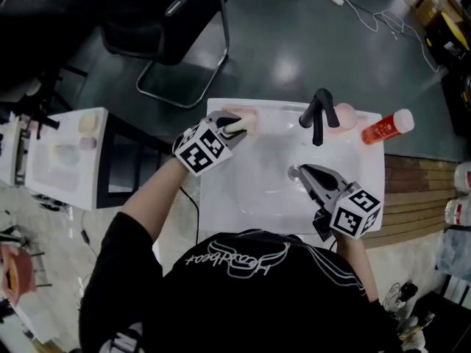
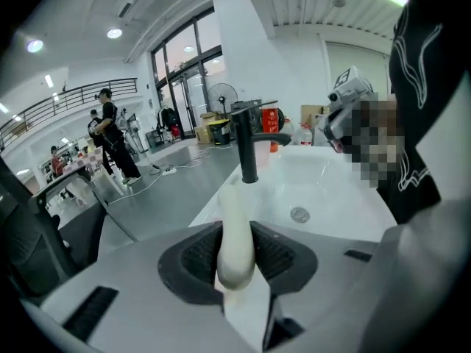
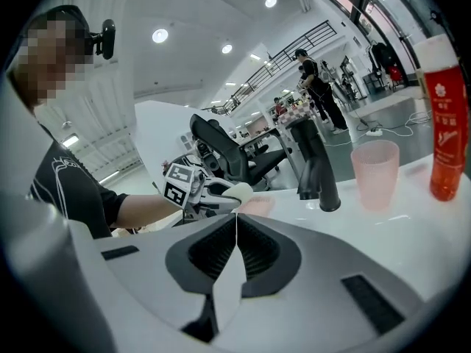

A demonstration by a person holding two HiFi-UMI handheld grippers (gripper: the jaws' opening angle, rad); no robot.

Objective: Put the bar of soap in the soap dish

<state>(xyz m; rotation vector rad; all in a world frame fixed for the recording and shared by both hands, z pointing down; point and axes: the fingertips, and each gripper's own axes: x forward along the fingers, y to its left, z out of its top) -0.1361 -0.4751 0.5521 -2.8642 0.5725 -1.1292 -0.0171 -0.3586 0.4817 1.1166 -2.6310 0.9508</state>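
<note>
**Cream bar of soap pinched beside the pink soap dish**

Nearest, on the right, the right claw hangs over the white basin with its jaws pressed together and nothing between them. Further out on the left, the left claw pinches the bar of soap by one end, and the free end sticks out past the fingertips toward the far side. The bar sits at the near-left edge of the soap dish, which stands on the far-left corner of the bench. Whether soap and dish touch cannot be told. Right of the dish the black tap rises at the basin's far rim. A pink cup stands just beyond it, and a red bottle lies at the far-right corner. A black chair stands on the floor beyond.
</note>
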